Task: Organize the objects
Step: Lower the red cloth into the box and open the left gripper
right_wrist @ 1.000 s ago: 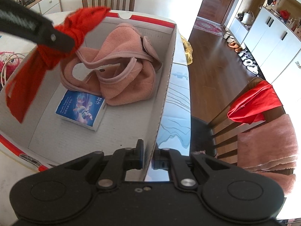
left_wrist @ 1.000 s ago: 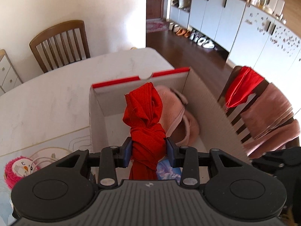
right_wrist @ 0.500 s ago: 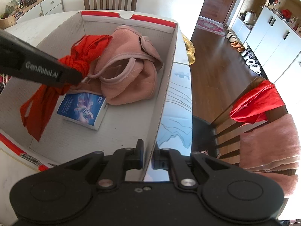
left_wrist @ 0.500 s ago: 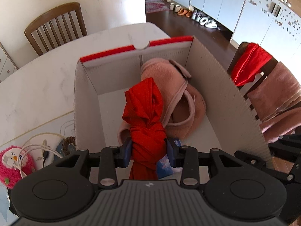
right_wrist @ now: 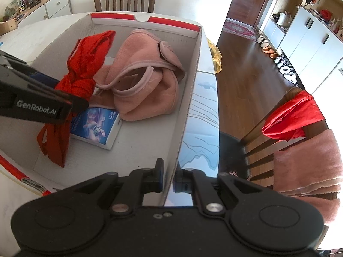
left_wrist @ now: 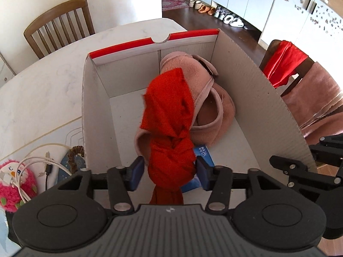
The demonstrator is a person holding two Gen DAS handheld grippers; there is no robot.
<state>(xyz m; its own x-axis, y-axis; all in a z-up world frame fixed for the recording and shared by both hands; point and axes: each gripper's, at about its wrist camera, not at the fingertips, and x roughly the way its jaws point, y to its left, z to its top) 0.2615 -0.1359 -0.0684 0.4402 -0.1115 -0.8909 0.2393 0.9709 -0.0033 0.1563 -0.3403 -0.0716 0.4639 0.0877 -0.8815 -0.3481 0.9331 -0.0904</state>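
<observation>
The left gripper (left_wrist: 169, 174) has come down into the cardboard box (left_wrist: 255, 98) since a second ago, when it held the knotted red cloth (left_wrist: 171, 132) up above the rim, pinched tight; now its jaws are opening, the blue pads stand clear on either side of the knot, and the cloth sits loose between them, released rather than clamped; the cloth's upper fold, straight ahead of the jaws, has slumped forward against the pink fleece garment (left_wrist: 205, 98), and its tail hangs below the jaws onto the box floor; the right gripper (right_wrist: 168, 178) has not budged, jaws clenched on the box's near side wall (right_wrist: 188, 107), one pad inside, one outside, just as before; inside the box, seen from the right wrist: the pink fleece garment (right_wrist: 145, 79) heaped ahead of the jaws toward the far wall, the red cloth (right_wrist: 83, 72) to its left with the left gripper (right_wrist: 70, 105) over it, and a small blue-and-white printed packet (right_wrist: 96, 126) lying flat on the floor, part under the cloth and touching the fleece; outside the box, left of the left jaws, a pink plush toy (left_wrist: 15, 184) and a white cable (left_wrist: 40, 160) lie on the table (left_wrist: 42, 90); right of the box, a chair (right_wrist: 268, 137) carries a red garment (right_wrist: 293, 115) and pink towels (right_wrist: 308, 165).
</observation>
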